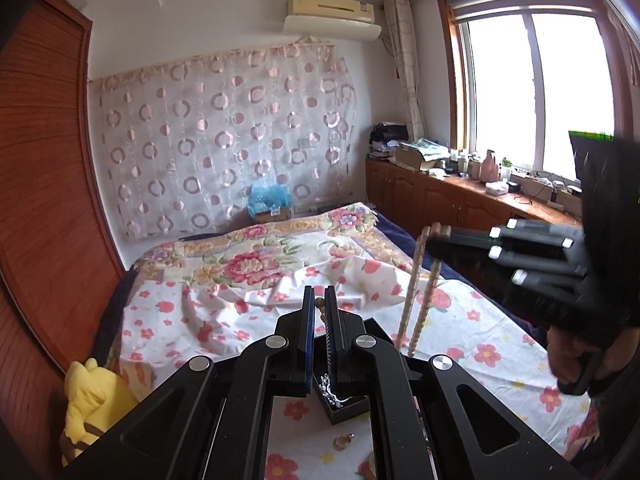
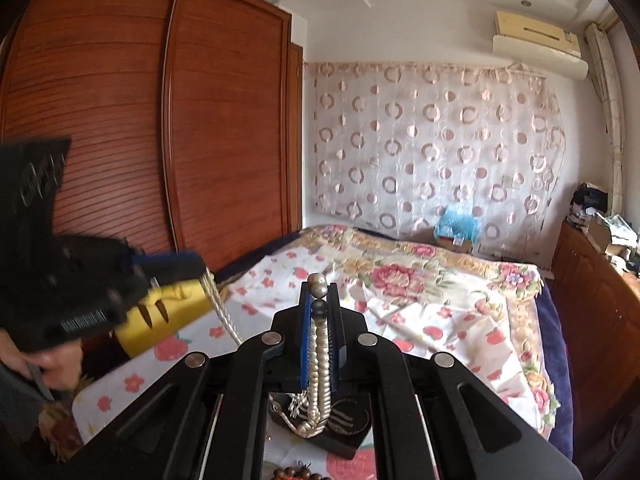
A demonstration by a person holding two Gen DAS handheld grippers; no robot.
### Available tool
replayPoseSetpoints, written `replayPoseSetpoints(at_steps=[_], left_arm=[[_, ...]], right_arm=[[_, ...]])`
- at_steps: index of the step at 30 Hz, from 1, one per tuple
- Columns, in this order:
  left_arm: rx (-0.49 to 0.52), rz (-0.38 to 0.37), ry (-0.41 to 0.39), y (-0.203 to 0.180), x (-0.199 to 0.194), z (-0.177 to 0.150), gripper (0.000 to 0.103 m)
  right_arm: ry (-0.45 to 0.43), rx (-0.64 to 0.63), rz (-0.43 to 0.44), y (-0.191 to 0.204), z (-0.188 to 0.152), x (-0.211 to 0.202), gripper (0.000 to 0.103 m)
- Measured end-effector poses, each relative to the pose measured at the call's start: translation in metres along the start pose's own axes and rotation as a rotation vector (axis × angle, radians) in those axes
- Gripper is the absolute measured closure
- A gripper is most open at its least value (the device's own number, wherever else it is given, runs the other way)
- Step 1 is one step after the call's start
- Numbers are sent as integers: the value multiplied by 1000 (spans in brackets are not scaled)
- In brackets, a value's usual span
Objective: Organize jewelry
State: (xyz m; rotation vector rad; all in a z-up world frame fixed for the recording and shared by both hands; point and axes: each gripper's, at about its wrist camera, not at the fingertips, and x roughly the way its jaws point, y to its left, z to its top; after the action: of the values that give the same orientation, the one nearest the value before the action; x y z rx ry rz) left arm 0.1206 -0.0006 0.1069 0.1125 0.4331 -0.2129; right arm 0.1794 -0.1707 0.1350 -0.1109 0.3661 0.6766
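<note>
Both grippers hold one beaded necklace (image 2: 318, 364) above the black jewelry box (image 2: 340, 436) on the floral bed (image 1: 224, 316). The right gripper (image 2: 319, 304) clamps its pale beads; the left gripper (image 1: 319, 300) pinches a strand. Only the right view shows dark beads (image 2: 296, 473) nearest; only the left shows a ring (image 1: 343, 441).

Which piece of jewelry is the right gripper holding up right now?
The pale bead necklace: the right gripper is shut on it and it hangs to the black box. The dark bead bracelet lies loose on the floral sheet.
</note>
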Motion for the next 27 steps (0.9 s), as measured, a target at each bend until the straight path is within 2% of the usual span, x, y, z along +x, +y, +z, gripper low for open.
replayPoseSetpoints(at_steps=[12, 20, 27], left_arm=[[-68, -44, 29, 16, 27, 5, 99], [-71, -42, -14, 15, 24, 23, 99], [-64, -44, -33, 9, 26, 40, 99]], right_arm=[[-24, 7, -32, -13, 18, 0, 95], [15, 16, -66, -23, 18, 23, 95], [69, 53, -89, -38, 3, 55, 95]])
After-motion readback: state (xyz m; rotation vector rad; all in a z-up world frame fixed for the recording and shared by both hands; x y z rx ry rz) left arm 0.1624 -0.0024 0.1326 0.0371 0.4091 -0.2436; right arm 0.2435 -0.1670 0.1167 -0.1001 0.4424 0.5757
